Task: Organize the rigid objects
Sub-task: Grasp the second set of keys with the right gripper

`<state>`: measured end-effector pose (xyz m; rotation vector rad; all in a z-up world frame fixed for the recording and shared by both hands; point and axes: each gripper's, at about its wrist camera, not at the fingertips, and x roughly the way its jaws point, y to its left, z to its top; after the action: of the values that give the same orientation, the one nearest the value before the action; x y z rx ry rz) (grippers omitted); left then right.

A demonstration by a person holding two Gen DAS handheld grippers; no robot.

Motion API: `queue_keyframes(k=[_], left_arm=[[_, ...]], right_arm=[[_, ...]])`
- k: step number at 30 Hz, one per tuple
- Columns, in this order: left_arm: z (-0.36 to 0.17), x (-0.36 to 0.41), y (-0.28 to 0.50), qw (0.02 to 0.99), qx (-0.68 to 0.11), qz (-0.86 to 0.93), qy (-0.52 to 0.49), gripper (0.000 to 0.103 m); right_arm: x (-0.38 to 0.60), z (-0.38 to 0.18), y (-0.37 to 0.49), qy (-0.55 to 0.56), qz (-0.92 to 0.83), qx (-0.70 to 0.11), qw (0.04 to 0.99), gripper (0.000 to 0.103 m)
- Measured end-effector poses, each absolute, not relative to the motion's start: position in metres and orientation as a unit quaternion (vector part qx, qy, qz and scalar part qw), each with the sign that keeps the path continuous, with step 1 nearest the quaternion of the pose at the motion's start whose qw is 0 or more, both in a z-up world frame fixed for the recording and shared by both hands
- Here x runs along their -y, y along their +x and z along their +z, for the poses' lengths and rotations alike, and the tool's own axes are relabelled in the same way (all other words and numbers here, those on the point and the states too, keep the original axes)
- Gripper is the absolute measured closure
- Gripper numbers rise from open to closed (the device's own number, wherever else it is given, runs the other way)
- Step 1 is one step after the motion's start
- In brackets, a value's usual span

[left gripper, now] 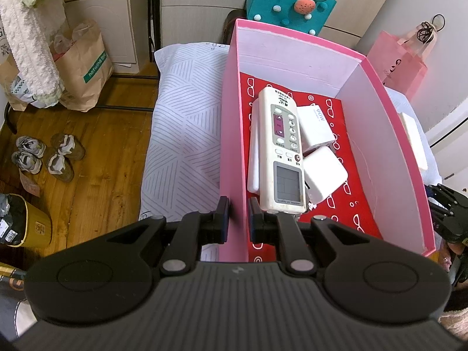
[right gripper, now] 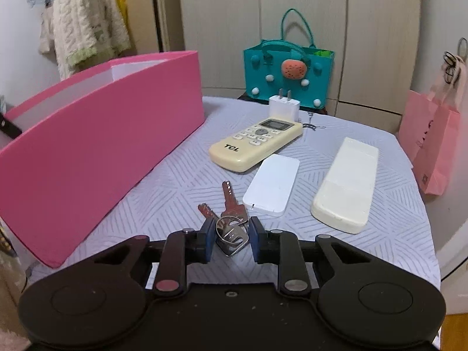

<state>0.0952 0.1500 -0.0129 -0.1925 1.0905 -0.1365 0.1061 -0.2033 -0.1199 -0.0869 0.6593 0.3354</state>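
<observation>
Keys [right gripper: 231, 225] lie between the right fingers [right gripper: 208, 234], touching.

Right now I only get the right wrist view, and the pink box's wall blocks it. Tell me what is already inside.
Observer: A white remote with a screen lies in the pink box, along the wall on the left in the left wrist view, partly on top of a flat white piece.
Operator: Say what lies beside it.
Observer: A white charger marked 90W and a second white charger, both against the remote's other side.
Operator: Report the left gripper before I bring the keys over.
Observer: The left gripper is shut on that same wall, right by the remote's screen end.
</observation>
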Motion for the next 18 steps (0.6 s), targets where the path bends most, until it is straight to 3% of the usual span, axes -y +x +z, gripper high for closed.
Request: queue_keyframes(k=[18], left_arm=[[-0.013,-0.15,0.095,0.848,-0.518,-0.071,-0.091,0.091]], right_arm=[[0.222,-0.08,0.1,0.062,0.173,-0.279,0.943,0.075]])
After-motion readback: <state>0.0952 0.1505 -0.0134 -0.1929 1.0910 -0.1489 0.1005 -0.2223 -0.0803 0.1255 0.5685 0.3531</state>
